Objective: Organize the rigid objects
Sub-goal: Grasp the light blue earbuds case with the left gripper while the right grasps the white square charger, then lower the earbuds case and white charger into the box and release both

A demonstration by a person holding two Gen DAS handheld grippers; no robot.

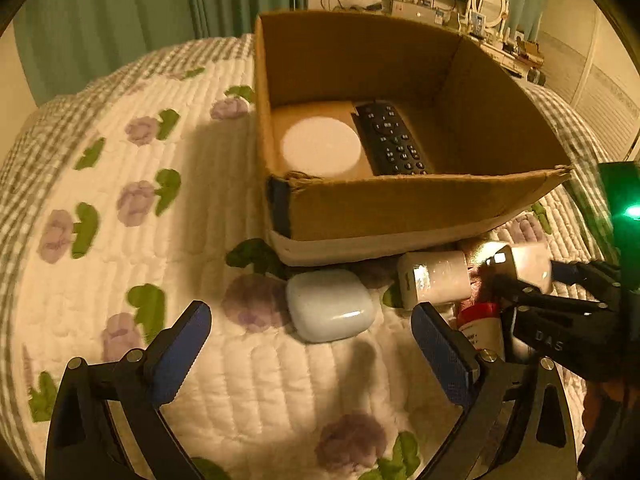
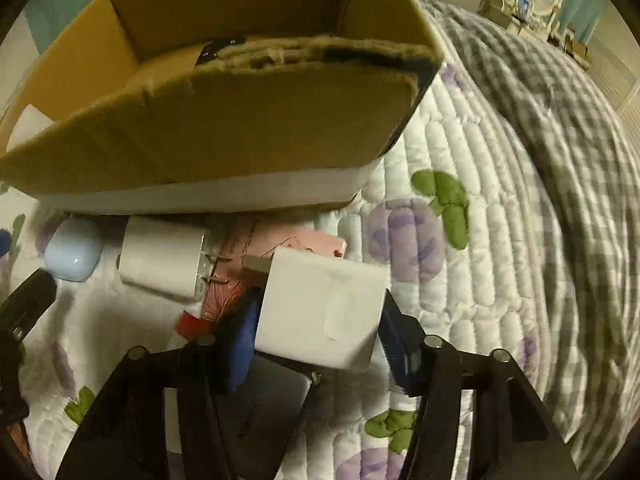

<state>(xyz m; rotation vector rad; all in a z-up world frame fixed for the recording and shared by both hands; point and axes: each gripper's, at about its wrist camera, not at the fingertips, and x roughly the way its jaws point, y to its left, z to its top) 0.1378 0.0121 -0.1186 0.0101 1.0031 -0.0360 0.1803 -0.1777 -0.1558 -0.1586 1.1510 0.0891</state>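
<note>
A cardboard box (image 1: 400, 208) stands on the bed and holds a black remote (image 1: 390, 140) and a white round disc (image 1: 320, 146). In front of it lie a pale blue earbud case (image 1: 330, 304), a white plug adapter (image 1: 436, 282) and a red-capped tube (image 1: 478, 320). My left gripper (image 1: 316, 356) is open, just short of the earbud case. My right gripper (image 2: 320, 336) is shut on a white square charger (image 2: 320, 308), held just above the bed near the box's front wall (image 2: 240, 132). The charger (image 1: 524, 260) also shows in the left wrist view.
A pink flat item (image 2: 280, 248) lies under the adapter (image 2: 164, 262) and charger. A dark flat device (image 2: 260, 400) lies below the right gripper. The quilt (image 1: 120, 200) spreads left of the box. A checked blanket (image 2: 560, 160) lies right.
</note>
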